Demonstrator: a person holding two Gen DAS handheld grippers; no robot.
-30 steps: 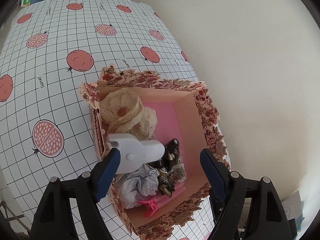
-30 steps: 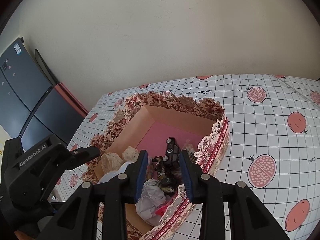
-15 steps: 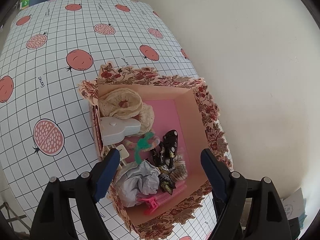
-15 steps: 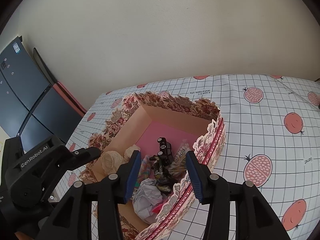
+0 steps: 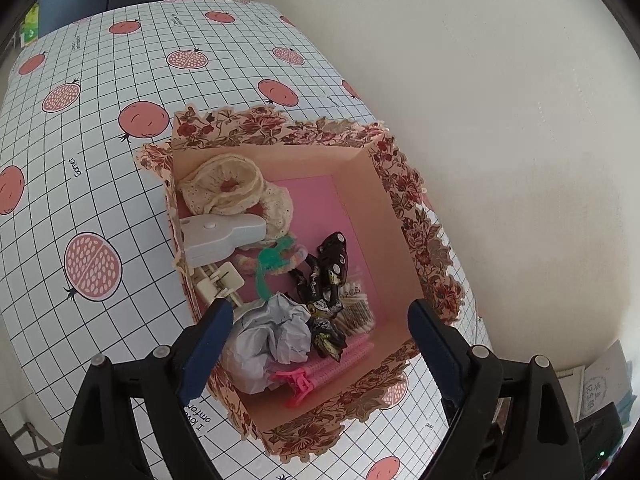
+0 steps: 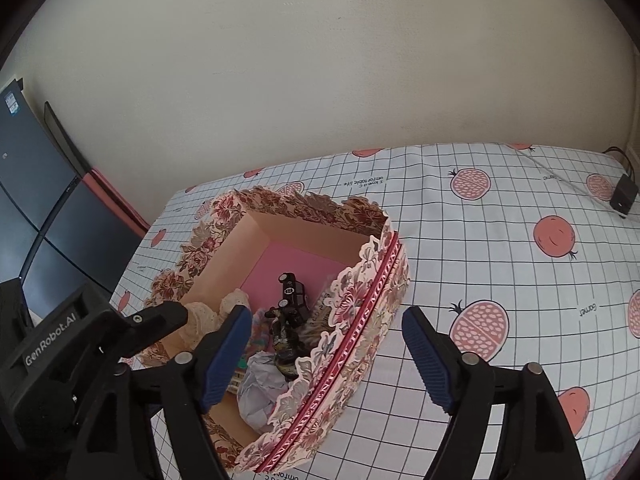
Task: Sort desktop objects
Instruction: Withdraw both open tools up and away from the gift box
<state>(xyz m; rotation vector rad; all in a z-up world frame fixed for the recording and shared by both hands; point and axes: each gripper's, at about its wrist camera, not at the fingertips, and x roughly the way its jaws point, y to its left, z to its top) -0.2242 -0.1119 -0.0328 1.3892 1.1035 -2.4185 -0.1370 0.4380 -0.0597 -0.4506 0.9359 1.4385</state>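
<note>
A floral-edged pink box [image 5: 396, 216] [image 6: 360, 304] stands on the pomegranate tablecloth near the wall. Inside lie a cream lace scrunchie [image 5: 228, 188], a white plastic device [image 5: 218, 236], a green hair tie [image 5: 272, 260], crumpled grey paper [image 5: 272, 340] [image 6: 260, 388], a black toy car [image 5: 330, 258] [image 6: 292, 292], a cotton-swab pack [image 5: 356, 304] and a pink clip [image 5: 320, 372]. My left gripper [image 5: 320, 344] is open and empty above the box's near end. My right gripper [image 6: 326, 356] is open and empty over the box's right wall. The left gripper's body [image 6: 80, 340] shows in the right wrist view.
The wall runs close behind the box. A black adapter with a cable [image 6: 622, 196] lies at the table's far right. A dark cabinet [image 6: 36, 216] stands left of the table. Papers and boxes [image 5: 600, 392] lie on the floor beyond the table edge.
The white device left my left gripper and now lies in the box by the scrunchie. My right gripper opened wide and drew back to the right. Both grippers rose slightly.
</note>
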